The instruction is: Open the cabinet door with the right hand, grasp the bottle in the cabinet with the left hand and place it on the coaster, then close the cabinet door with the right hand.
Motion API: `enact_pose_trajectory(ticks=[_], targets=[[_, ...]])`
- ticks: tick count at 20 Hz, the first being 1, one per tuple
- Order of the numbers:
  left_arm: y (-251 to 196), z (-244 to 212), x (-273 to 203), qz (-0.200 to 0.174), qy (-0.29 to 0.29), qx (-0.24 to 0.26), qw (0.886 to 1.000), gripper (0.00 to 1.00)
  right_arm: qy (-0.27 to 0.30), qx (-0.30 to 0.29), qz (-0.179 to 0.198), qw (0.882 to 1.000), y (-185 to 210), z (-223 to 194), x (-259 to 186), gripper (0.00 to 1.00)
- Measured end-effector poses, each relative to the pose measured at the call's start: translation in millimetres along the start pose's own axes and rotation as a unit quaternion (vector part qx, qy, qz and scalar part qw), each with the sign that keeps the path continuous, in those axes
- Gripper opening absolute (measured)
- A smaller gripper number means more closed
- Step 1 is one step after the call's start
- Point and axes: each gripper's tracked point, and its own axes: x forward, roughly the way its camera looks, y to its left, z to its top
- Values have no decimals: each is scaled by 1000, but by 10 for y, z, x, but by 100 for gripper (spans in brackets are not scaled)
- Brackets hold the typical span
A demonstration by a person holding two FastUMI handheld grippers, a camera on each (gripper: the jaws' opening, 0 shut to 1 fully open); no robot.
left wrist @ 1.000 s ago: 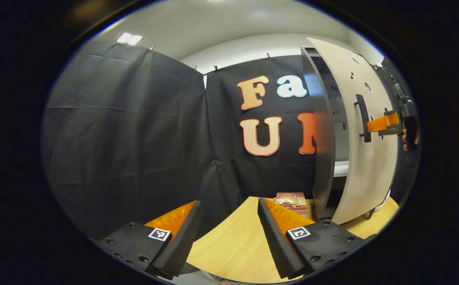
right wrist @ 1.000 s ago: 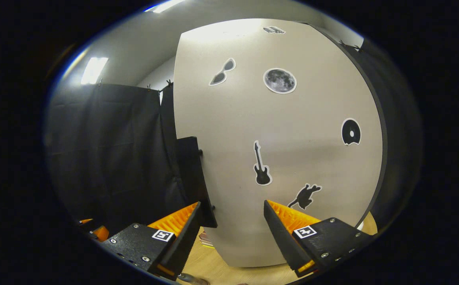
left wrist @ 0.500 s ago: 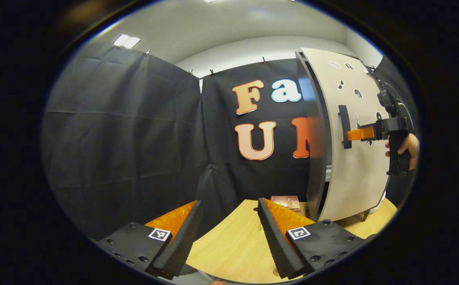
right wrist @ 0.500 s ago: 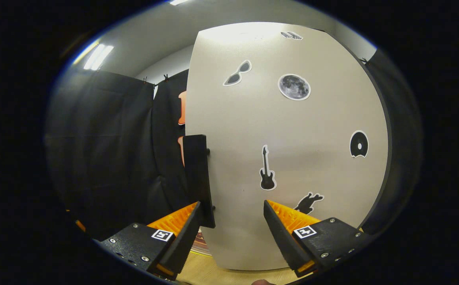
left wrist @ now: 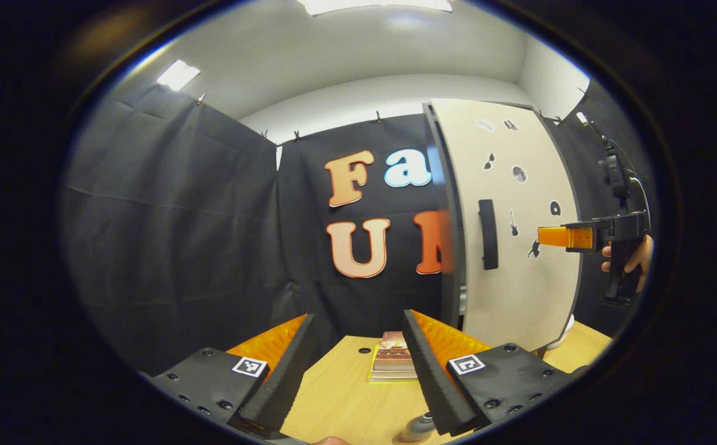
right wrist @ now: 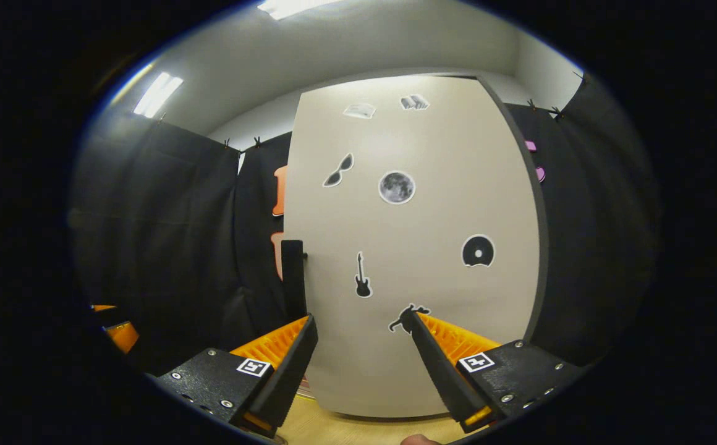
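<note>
The pale cabinet door (left wrist: 519, 272) with small stickers stands almost flush against the dark cabinet side (left wrist: 448, 247); a thin light sliver shows at its edge. Its dark bar handle (left wrist: 487, 235) is free. In the left gripper view my right gripper (left wrist: 547, 237) hovers off the door, right of the handle, held by a hand (left wrist: 627, 259). In the right gripper view the door (right wrist: 432, 321) faces me, handle (right wrist: 293, 272) at left, and my right gripper (right wrist: 361, 318) is open and holds nothing. My left gripper (left wrist: 356, 316) is open over the wooden table (left wrist: 340, 402).
A stack of books (left wrist: 392, 364) lies on the table in front of the cabinet. A small grey rounded thing (left wrist: 420, 426) peeks in at the bottom edge by my left gripper's finger. Black cloth walls close the booth on the left and at the back.
The door has swung from well ajar to nearly flush. My right gripper has come off the handle and drawn back from the door. The left gripper's view has shifted, so the books show.
</note>
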Motion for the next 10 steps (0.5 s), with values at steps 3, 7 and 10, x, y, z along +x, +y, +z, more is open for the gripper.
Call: enact_pose_trajectory(ticks=[3, 7, 10], targets=[[-235, 127, 84, -20, -16, -8, 1000, 91, -22, -6, -18, 1000, -193, 118, -354, 94], [-368, 339, 139, -27, -47, -11, 998, 90, -48, -10, -50, 998, -432, 252, -819, 95], [-446, 349, 177, -37, -54, -13, 998, 90, -62, -14, -68, 996, -547, 296, -1085, 95]])
